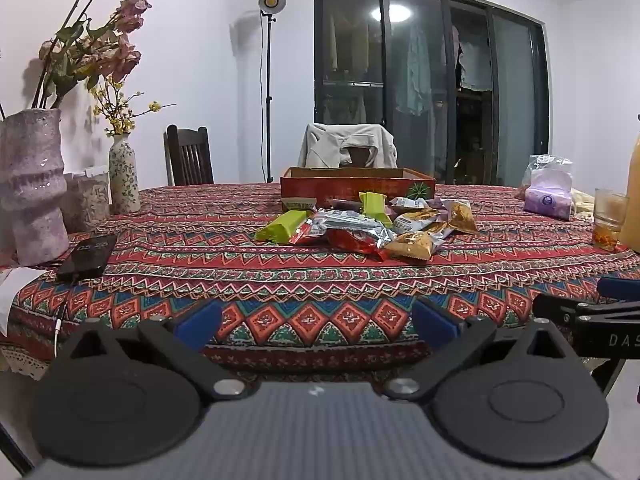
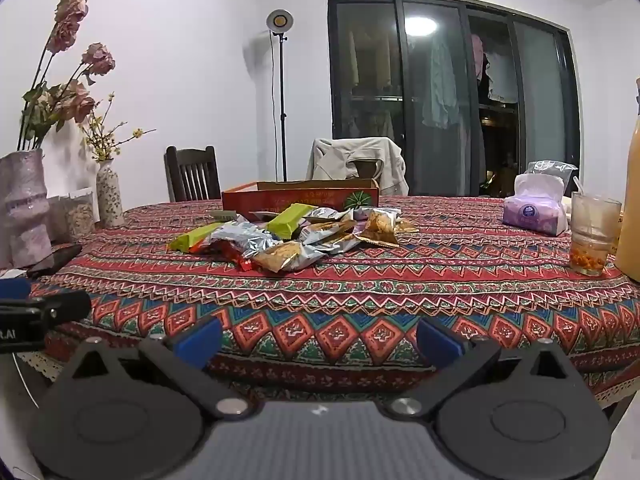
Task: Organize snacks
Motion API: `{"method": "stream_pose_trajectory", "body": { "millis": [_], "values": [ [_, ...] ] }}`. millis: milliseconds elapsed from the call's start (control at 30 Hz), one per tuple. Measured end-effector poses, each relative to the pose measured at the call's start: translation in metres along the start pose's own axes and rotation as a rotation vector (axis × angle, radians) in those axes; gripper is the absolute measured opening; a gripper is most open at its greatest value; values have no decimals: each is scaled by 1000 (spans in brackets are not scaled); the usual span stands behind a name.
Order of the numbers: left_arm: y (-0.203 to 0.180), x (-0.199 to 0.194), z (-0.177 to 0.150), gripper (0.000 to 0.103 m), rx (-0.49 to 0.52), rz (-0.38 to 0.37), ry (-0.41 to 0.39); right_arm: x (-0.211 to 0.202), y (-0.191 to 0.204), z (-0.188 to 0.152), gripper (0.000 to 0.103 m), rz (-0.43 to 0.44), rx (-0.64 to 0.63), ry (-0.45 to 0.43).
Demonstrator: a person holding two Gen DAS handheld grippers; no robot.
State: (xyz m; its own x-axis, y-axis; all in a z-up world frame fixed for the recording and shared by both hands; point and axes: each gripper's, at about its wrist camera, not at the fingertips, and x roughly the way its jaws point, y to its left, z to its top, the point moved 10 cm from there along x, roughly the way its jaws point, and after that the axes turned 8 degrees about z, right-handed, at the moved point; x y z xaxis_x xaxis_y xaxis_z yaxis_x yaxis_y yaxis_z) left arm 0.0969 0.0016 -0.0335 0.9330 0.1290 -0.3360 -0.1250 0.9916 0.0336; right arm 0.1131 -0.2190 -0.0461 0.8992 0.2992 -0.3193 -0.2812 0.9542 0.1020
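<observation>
Snack packets (image 1: pixel 360 228) lie in a loose heap near the middle of the worktop (image 1: pixel 280 292), on its patterned red cloth. Among them are two green bars (image 1: pixel 282 227), crumpled silver wrappers with red ends (image 1: pixel 360 236) and several golden-brown pouches (image 1: pixel 416 242). Just behind the heap, touching or nearly touching its far edge, stands a shallow red cardboard tray (image 1: pixel 356 186) with a green round mark on its front wall.

The left gripper (image 1: pixel 318 322) hangs at the near edge of the worktop, well short of the heap and pointing towards it, tilted slightly down. Its blue pads (image 1: pixel 200 320) are spread as wide as they go, with nothing between them. The right gripper (image 2: pixel 318 338) sits beside it at the same edge, likewise spread wide and holding nothing; in its view the packets lie ahead and somewhat to the left.

To the left stand a large mottled vase (image 1: pixel 30 184) of dried roses, a smaller flowered vase (image 1: pixel 124 180) and a dark phone (image 1: pixel 86 258) lying flat. On the right are a purple tissue pack (image 2: pixel 534 212), a glass (image 2: pixel 592 236) with orange bits at the bottom and a tall bottle of orange liquid (image 2: pixel 630 200). Beyond the worktop, a chair draped with a pale jacket (image 1: pixel 348 150) faces dark glass doors.
</observation>
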Motion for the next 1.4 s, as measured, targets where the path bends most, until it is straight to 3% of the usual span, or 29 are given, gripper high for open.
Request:
{"method": "stream_pose_trajectory", "body": {
  "millis": [133, 1400],
  "values": [
    [-6, -3, 4, 103, 38, 29, -31, 0, 0, 1, 103, 7, 28, -4],
    [-5, -1, -3, 103, 16, 22, -12, 6, 10, -12, 103, 20, 1, 18]
  ]
}}
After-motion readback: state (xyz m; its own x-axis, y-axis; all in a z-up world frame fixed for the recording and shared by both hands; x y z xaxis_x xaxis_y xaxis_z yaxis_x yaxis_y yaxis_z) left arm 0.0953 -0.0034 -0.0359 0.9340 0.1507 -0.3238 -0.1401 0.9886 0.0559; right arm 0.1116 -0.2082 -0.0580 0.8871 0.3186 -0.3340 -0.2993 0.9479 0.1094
